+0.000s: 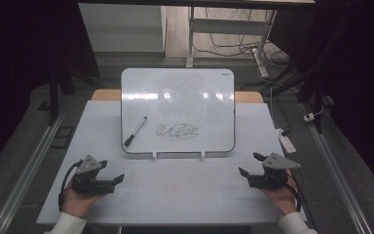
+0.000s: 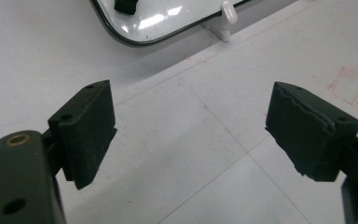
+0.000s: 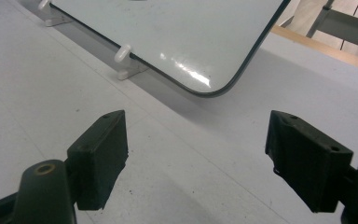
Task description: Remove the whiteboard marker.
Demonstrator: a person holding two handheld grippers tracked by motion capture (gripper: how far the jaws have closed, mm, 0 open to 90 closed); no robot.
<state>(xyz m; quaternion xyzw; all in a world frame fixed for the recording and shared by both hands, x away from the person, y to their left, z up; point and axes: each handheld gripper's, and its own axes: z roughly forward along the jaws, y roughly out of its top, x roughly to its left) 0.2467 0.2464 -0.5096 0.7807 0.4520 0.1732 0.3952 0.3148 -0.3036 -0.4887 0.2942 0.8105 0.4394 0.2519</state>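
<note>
Both tongs, left [image 1: 111,171] and right [image 1: 251,165], gape empty over the worktop [image 1: 175,195]; I judge the marker [image 1: 135,131] light, stiff, slick, best pinched mid-barrel off the whiteboard [image 1: 177,92]

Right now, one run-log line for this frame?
left gripper: jaws open, empty | right gripper: jaws open, empty | marker: lying on whiteboard, left of scribble | nothing touched

one whiteboard [image 1: 177,92], one marker [image 1: 135,131], two white clips [image 1: 154,156], two grippers [image 1: 111,174]
</note>
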